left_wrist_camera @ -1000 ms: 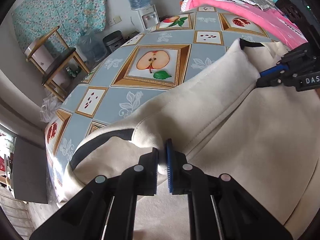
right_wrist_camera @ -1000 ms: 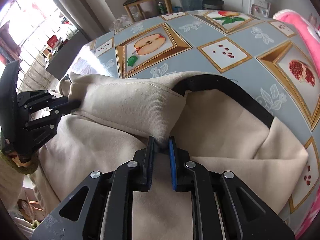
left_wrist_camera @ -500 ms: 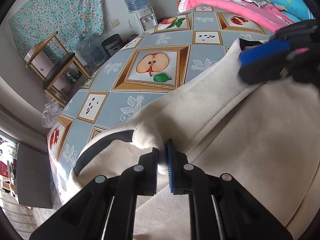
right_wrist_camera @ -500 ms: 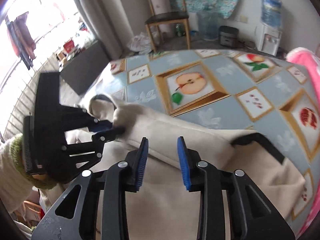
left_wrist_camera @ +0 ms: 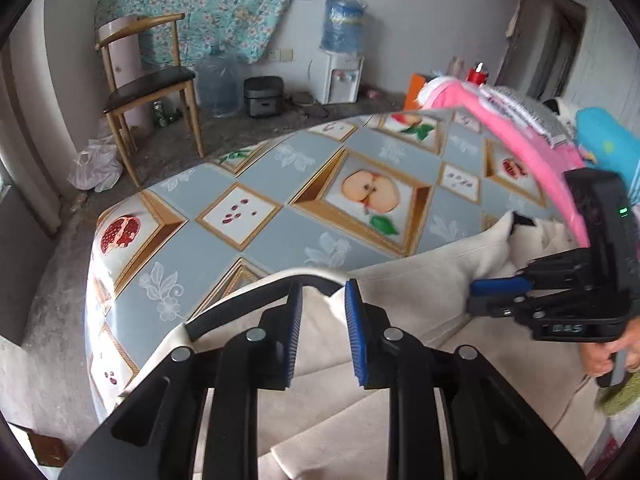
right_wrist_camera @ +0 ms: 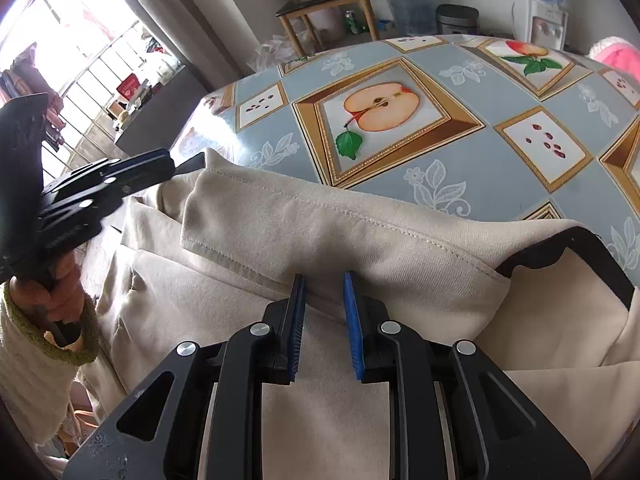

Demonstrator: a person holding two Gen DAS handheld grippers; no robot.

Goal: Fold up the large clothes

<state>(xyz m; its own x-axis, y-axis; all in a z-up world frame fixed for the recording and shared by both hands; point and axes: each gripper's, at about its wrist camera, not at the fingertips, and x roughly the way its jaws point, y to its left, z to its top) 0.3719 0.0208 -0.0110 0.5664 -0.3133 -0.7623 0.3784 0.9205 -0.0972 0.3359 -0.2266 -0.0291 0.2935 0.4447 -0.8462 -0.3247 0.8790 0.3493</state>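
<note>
**Both grippers let go above the folded garment**

Two grippers hover with jaws apart, holding nothing. The left gripper point(left_wrist_camera: 320, 320) hangs over the garment's point(right_wrist_camera: 360, 232) dark-trimmed edge point(left_wrist_camera: 256, 300) near the table's point(left_wrist_camera: 280, 176) left end, the cloth beneath its fingers and not pinched. The right gripper point(right_wrist_camera: 322, 312) sits just above the stitched fold point(right_wrist_camera: 320, 208), which lies doubled toward the person over the lower layer. The cream garment rests on the near part of the table, with the apple-print cloth point(right_wrist_camera: 380, 108) bare beyond it. Judging from the spread jaws and the settled fold, this fold looks laid and released, so the hands are free to reach for the next edge. A pink blanket point(left_wrist_camera: 520, 128) lies at the far right, well apart from the work
</note>
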